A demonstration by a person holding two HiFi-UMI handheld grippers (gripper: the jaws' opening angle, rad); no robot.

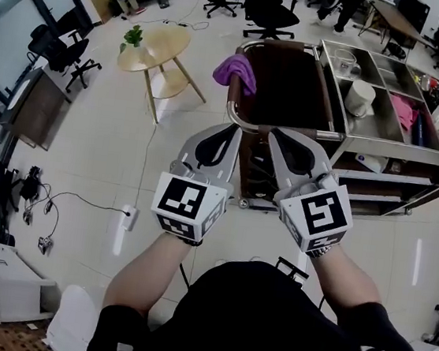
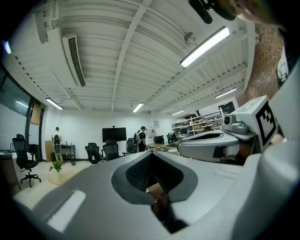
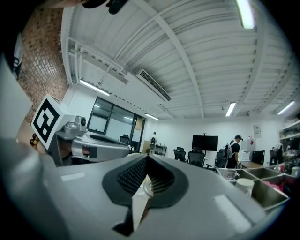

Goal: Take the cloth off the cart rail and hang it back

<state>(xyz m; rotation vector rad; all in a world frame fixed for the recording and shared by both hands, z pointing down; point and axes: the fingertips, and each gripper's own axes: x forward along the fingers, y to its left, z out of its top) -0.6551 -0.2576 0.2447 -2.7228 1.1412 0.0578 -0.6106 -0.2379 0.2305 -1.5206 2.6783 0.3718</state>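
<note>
One cloth (image 1: 235,72), purple and bunched into soft folds, is hanging over the cart rail (image 1: 288,131) at the far left corner of the cart (image 1: 398,145), as the head view shows it. It is draping down both sides of the tube, and no gripper is touching it. The rail is looping around a dark top tray at the cart's left end.

Both grippers are hovering side by side by the near edge of that rail, tips pointing toward the cart and well apart from the cloth. The left gripper (image 1: 226,132) is keeping its jaws pressed together with nothing between them, which its own view (image 2: 152,157) confirms. The right gripper (image 1: 284,137) is doing the same, jaws together and empty (image 3: 146,158).

Further along the cart, steel compartments are holding a white cup (image 1: 361,97), a clear jug (image 1: 344,61) and a pink rag (image 1: 404,110). Off the cart's left side, a round wooden table (image 1: 152,47) is carrying a small plant (image 1: 132,37).
</note>
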